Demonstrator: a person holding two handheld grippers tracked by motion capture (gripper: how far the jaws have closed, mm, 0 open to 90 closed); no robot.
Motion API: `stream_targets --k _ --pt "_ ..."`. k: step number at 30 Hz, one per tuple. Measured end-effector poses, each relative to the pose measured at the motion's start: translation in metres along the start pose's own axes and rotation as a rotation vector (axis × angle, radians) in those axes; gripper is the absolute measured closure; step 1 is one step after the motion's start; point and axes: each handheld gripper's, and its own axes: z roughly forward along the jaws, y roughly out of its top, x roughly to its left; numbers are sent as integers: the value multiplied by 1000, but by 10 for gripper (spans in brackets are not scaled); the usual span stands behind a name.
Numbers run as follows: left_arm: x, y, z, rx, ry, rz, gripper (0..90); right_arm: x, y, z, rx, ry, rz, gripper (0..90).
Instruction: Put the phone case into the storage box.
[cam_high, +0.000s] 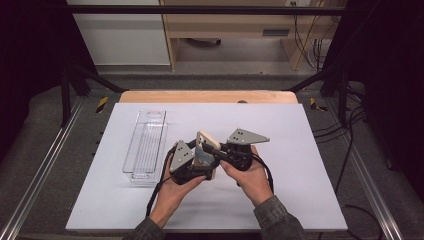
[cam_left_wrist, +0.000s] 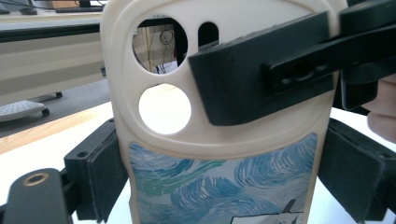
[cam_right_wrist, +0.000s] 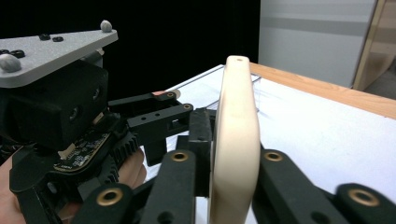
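A cream phone case with a blue swirl painting on its back stands upright above the middle of the white mat. My left gripper is shut on the case's two long edges, low down, one pad on each side. My right gripper reaches in from the right, its jaws on the front and back faces near the camera holes. One of its fingers lies across the cream upper part. In the right gripper view the case is edge-on with the jaws close against it.
A clear plastic tray lies lengthwise on the left of the white mat, close to my left hand. The wooden table edge runs along the far side. Metal rails flank the table.
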Motion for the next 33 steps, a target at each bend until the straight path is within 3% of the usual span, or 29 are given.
stream_targets --k 7,8,21,22,33 --pt "2 0 -1 4 6 4 107 1 5 -6 -14 -35 -1 593" --pt "2 0 0 5 7 5 107 1 7 -9 -27 -50 -3 532" --pt "3 0 -2 -1 21 11 107 -3 19 -27 -77 -128 -3 290" --pt "3 0 -2 -1 22 12 108 -5 20 -30 -85 -145 0 231" --pt "5 2 -6 -5 29 15 108 -20 22 -43 -146 -227 8 77"
